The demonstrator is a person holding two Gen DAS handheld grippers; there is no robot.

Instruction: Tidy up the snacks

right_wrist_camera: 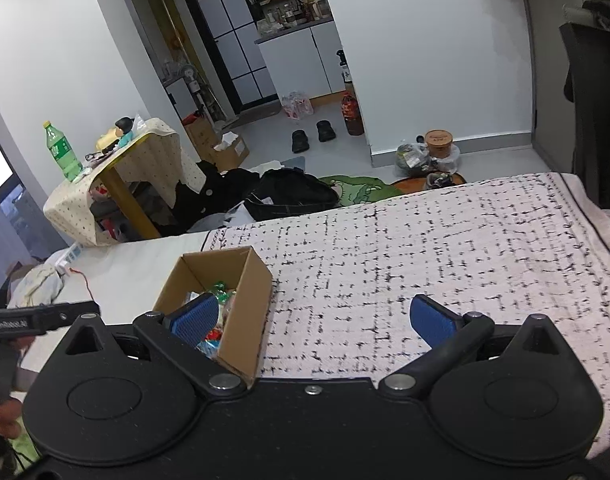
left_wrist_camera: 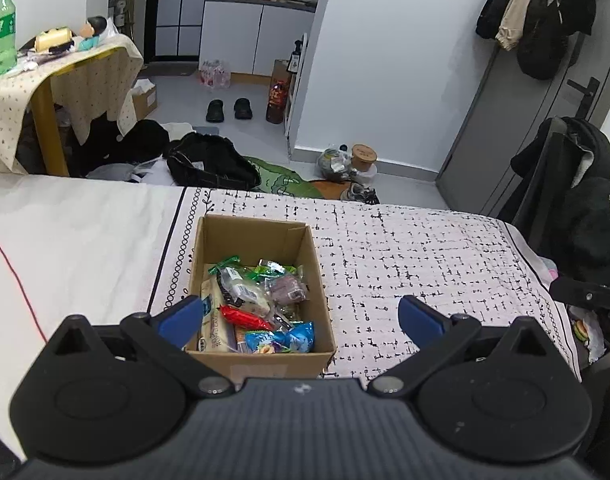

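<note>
An open cardboard box (left_wrist_camera: 293,240) sits on the patterned bed cover (left_wrist_camera: 405,256). It holds several wrapped snacks: a red packet (left_wrist_camera: 245,317), a blue packet (left_wrist_camera: 293,336), green-edged packets (left_wrist_camera: 273,268) and a pale bar (left_wrist_camera: 213,320). My left gripper (left_wrist_camera: 301,320) is open and empty, held above the box's near side. My right gripper (right_wrist_camera: 317,320) is open and empty, above the cover to the right of the box (right_wrist_camera: 245,292), its left finger (right_wrist_camera: 197,318) over the box's opening. No loose snacks show on the cover.
Beyond the bed's far edge the floor holds black bags (left_wrist_camera: 213,164), slippers (left_wrist_camera: 229,110) and a brown jar (left_wrist_camera: 364,156). A draped side table (left_wrist_camera: 65,76) with a green bottle (left_wrist_camera: 2,36) stands at the left. A chair with a dark coat (left_wrist_camera: 565,184) stands at the right.
</note>
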